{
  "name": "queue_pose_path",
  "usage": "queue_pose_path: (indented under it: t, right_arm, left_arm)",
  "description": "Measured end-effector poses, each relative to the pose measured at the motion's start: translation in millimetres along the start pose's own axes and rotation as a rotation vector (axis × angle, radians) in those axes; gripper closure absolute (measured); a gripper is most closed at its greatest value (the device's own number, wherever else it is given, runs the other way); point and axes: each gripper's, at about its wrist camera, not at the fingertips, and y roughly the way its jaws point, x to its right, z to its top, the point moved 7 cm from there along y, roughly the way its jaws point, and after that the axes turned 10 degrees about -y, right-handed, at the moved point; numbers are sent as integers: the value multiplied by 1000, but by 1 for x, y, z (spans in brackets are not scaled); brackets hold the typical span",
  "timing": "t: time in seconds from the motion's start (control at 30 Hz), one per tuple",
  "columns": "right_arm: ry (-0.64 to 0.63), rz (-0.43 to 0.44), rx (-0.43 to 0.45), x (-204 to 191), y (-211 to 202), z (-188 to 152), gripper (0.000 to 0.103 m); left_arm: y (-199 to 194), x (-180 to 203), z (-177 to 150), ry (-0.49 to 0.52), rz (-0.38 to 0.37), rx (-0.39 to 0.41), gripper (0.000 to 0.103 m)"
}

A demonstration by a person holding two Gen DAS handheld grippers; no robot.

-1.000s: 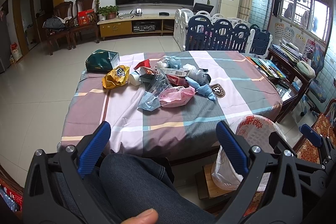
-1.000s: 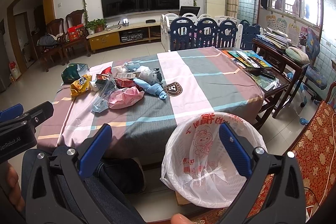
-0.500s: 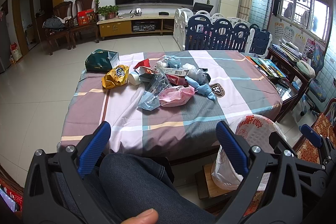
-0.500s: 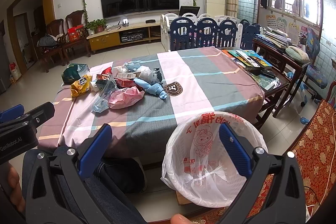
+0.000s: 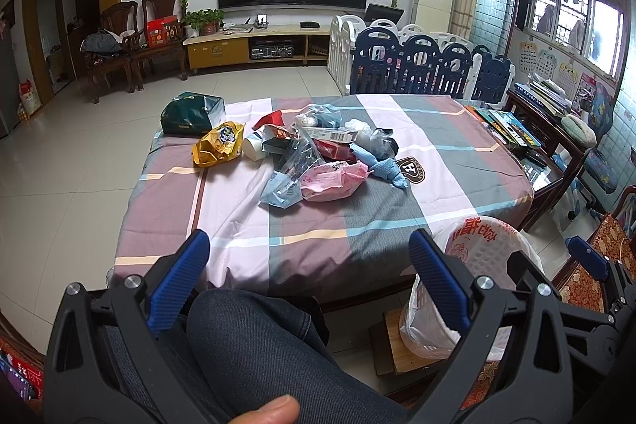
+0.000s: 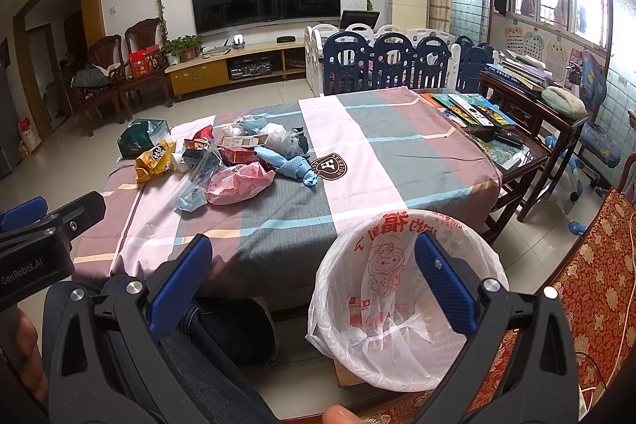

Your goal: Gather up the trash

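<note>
A pile of trash lies on the table's far left: a pink bag (image 5: 332,179) (image 6: 238,183), a clear plastic bag (image 5: 288,171), a yellow snack bag (image 5: 218,144) (image 6: 155,155), a white cup (image 5: 254,148), blue cloths (image 5: 381,165) and small cartons. A white bin with a printed plastic liner (image 6: 405,289) (image 5: 473,253) stands below the table's near right corner. My left gripper (image 5: 308,265) is open and empty, held low over a lap, short of the table. My right gripper (image 6: 312,271) is open and empty, above the bin's near rim.
The table carries a striped cloth (image 6: 357,161). A dark green bag (image 5: 190,114) sits at its far left corner. A side table with books (image 6: 489,118) stands to the right, with a red patterned chair (image 6: 584,297) near right. A blue and white play fence (image 6: 397,62) stands behind.
</note>
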Motion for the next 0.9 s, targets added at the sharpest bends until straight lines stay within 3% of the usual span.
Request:
queue_pose_path:
  t: [0.9]
  right_arm:
    - [1,3,-4,-5,-1,0,3]
  left_arm:
    - [0,0,0,0,0,-2,3]
